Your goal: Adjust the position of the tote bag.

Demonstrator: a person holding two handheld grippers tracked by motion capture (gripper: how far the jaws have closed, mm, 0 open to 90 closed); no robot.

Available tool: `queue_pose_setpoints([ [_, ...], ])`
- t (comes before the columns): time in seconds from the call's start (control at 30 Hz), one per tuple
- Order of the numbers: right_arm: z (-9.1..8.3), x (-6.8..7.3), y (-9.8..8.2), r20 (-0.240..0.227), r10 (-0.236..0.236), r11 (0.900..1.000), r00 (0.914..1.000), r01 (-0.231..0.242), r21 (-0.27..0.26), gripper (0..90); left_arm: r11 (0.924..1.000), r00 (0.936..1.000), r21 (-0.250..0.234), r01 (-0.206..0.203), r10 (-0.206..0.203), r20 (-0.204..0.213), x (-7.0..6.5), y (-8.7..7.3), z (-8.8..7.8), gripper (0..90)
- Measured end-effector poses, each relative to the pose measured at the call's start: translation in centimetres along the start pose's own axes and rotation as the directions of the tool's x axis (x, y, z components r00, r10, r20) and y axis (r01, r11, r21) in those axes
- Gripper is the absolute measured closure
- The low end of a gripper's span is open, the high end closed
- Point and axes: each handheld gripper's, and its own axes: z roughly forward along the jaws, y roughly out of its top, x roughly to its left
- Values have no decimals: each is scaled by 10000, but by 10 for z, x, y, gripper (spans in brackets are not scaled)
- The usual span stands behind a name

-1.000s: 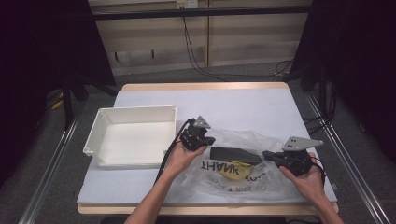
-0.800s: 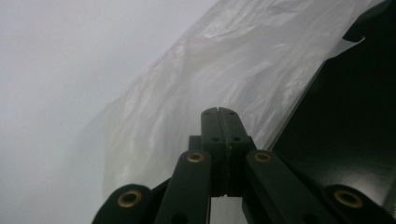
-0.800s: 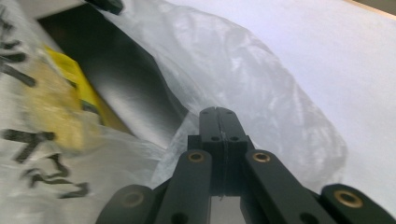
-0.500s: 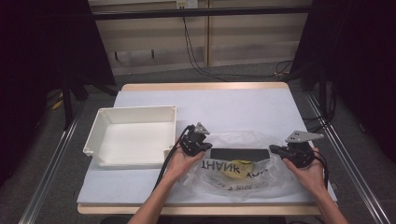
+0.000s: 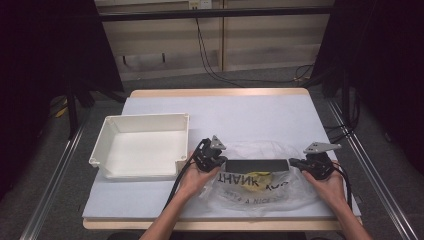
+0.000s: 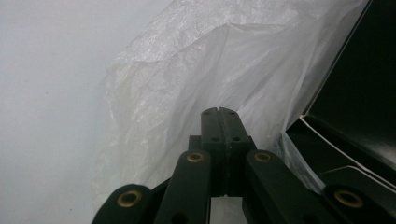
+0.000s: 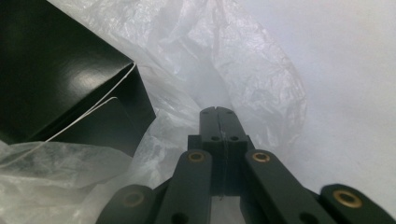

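Note:
A thin clear plastic bag printed "THANK YOU" lies near the table's front edge with a black box in its mouth. My left gripper is at the bag's left edge and my right gripper at its right edge, so the bag's opening is stretched between them. In the left gripper view the jaws are pressed together against the crinkled bag, with the box to the right. In the right gripper view the gripper is likewise shut at the bag, beside the box.
A white rectangular tray stands with nothing in it at the left of the light table top. Cables trail from both grippers toward the front edge. Metal rails run along both sides of the table.
My right gripper has moved away from me and slightly outward, pulling the bag's right edge taut. The left gripper has shifted only a little. The box now sits level between them.

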Motion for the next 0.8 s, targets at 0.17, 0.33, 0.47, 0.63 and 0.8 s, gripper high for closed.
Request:
queue_pose_setpoints([
  [0.17,-23,2,5,-464,141,9934,9988,-193,-1133,900,9998,9999,-129,-154,154,31,-1,2,-11,881],
  [0.33,-42,12,11,-810,-41,9849,9967,-100,-1731,900,9989,9997,-421,-223,218,-118,-3,7,-24,881],
  [0.47,-55,23,17,-1220,-278,9767,9921,9,-2148,900,9969,9994,-708,-342,334,-124,-1,12,-40,881],
  [0.63,-53,40,20,-1746,-735,9800,9819,387,-1951,900,9880,9990,-1487,-412,434,117,-12,13,-64,883],
  [0.8,-40,54,24,-2063,-1073,9821,9726,714,-1742,900,9799,9839,-1148,-1634,1703,538,-42,14,-69,883],
])
